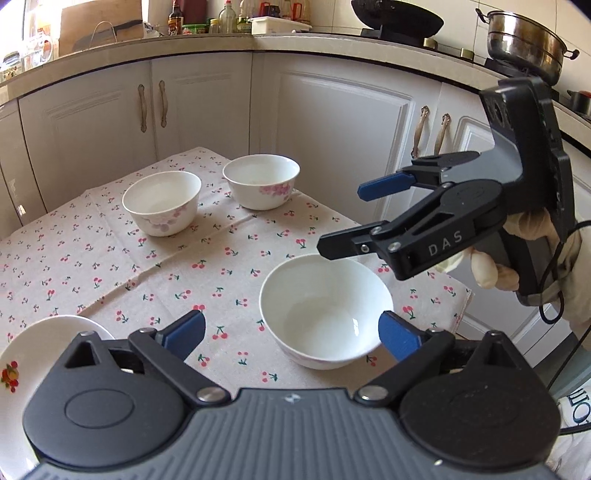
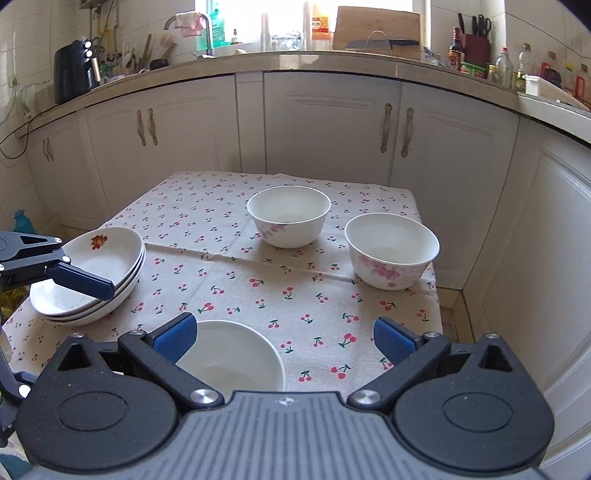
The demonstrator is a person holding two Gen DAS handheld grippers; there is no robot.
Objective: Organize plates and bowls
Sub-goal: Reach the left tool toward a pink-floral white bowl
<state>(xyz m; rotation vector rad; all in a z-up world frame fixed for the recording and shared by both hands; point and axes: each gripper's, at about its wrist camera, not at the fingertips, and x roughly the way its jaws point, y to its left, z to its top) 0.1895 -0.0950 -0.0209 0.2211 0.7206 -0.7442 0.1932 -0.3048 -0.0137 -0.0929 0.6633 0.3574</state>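
Three white bowls stand apart on the cherry-print tablecloth (image 2: pixel 236 280). The near bowl (image 1: pixel 325 314) (image 2: pixel 232 358) sits just ahead of both grippers. Two pink-flowered bowls stand farther back, one (image 1: pixel 162 206) (image 2: pixel 288 214) and the other (image 1: pixel 262 181) (image 2: pixel 391 251). A stack of three shallow plates (image 2: pixel 96 277) with a fruit print lies at the table's left edge; its top plate shows in the left wrist view (image 1: pixel 26 373). My left gripper (image 1: pixel 291 336) is open and empty, its right finger beside the near bowl. My right gripper (image 2: pixel 284 338) (image 1: pixel 341 218) is open and empty, above the near bowl.
White kitchen cabinets (image 2: pixel 332 125) surround the small table on the far and right sides. The counter above holds bottles (image 2: pixel 506 70), a cutting board (image 2: pixel 376 29) and an air fryer (image 2: pixel 74 70). A wok (image 1: pixel 399 18) and a steel pot (image 1: pixel 524 40) sit on the stove.
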